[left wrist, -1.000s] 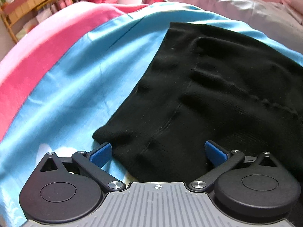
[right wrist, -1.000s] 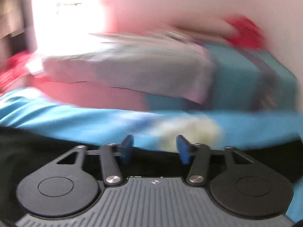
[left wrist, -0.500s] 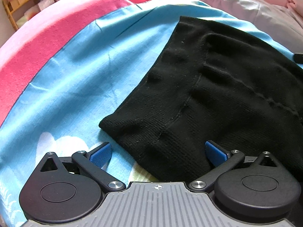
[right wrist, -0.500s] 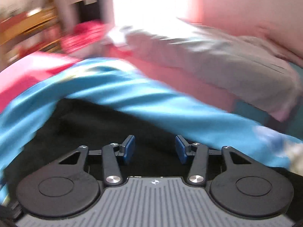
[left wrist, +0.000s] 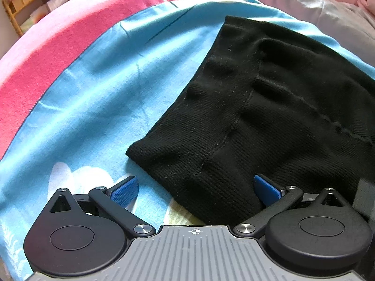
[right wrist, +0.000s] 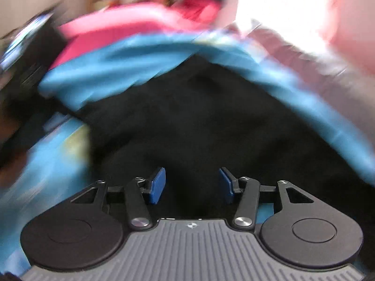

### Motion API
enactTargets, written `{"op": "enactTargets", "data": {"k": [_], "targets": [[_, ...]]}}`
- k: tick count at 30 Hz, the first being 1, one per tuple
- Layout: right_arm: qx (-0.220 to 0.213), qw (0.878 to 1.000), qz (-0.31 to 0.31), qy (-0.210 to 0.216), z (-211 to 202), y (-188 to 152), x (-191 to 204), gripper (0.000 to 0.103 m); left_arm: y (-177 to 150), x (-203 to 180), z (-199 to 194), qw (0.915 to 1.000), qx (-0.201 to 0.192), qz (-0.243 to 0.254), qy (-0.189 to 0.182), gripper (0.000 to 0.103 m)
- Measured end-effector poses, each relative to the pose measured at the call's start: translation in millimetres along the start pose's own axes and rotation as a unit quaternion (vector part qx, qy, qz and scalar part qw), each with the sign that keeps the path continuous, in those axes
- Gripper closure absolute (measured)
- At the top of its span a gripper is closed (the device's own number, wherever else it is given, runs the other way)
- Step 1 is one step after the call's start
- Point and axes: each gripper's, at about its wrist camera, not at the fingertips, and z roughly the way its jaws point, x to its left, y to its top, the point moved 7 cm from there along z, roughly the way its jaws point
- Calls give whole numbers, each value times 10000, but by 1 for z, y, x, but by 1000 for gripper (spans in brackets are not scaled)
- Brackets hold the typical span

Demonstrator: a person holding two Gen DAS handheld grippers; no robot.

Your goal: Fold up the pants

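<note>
From the left wrist, the left gripper (left wrist: pixel 195 190) has its jaws spread wide, holding nothing. One blue pad (left wrist: pixel 124 190) rests over the light blue sheet (left wrist: pixel 98 89); the other sits over the black pants (left wrist: pixel 269 107). The pants are ribbed knit with a raised seam, lying rumpled on the bed, and their right side runs off the frame. A pink blanket (left wrist: pixel 46 56) borders the sheet, with a grey pillow (left wrist: pixel 293 2) behind.

From the right wrist, heavy blur smears everything. The right gripper (right wrist: pixel 192 185) has its jaws parted, empty, above the pants (right wrist: pixel 199 121), a dark featureless mass on the sheet (right wrist: pixel 121 63).
</note>
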Motion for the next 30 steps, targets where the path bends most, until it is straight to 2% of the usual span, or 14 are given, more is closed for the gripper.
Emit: {"op": "enactTargets", "data": {"k": [1, 4, 5, 8, 10, 12, 14, 16, 19, 22, 23, 25, 27, 30], "targets": [[432, 9985, 4, 344, 2, -22, 16, 49, 0, -1, 1, 10000, 4, 6, 10, 0], [368, 9983, -252, 382, -33, -45, 33, 51, 1, -1, 1, 10000, 32, 54, 8, 0], [359, 9982, 73, 472, -42, -48, 27, 50, 1, 0, 2, 10000, 45, 61, -4, 0], [35, 9925, 1205, -181, -64, -59, -13, 41, 3, -1, 3, 9999, 84, 76, 13, 0], [228, 9856, 1529, -690, -66, -75, -33, 39, 3, -2, 2, 9999, 100, 93, 67, 0], [696, 9828, 1627, -535, -63, -92, -34, 38, 4, -5, 3, 9998, 123, 105, 116, 0], [717, 9869, 1408, -323, -76, -94, -25, 41, 5, -7, 2, 9996, 136, 154, 179, 0], [316, 9865, 1570, -341, -100, -91, -32, 45, 6, -10, 3, 9994, 152, 223, 233, 0], [-40, 9676, 2134, -1350, -128, -102, -70, 35, 8, -13, 3, 9989, 162, 312, 309, 0], [526, 9462, 2606, -1846, -132, -140, -98, 34, 8, -15, 3, 9986, 149, 344, 364, 0], [872, 9428, 2697, -1755, -127, -155, -98, 34, 8, -16, 3, 9985, 135, 360, 384, 0], [823, 9575, 2315, -1512, -139, -159, -84, 34, 9, -18, 3, 9982, 106, 410, 418, 0], [734, 9621, 2280, -1308, -156, -161, -84, 43, 9, -17, 3, 9979, 117, 451, 448, 0], [176, 9326, 2989, -2016, -198, -172, -117, 35, 11, -19, 3, 9975, 166, 479, 497, 0]]}}
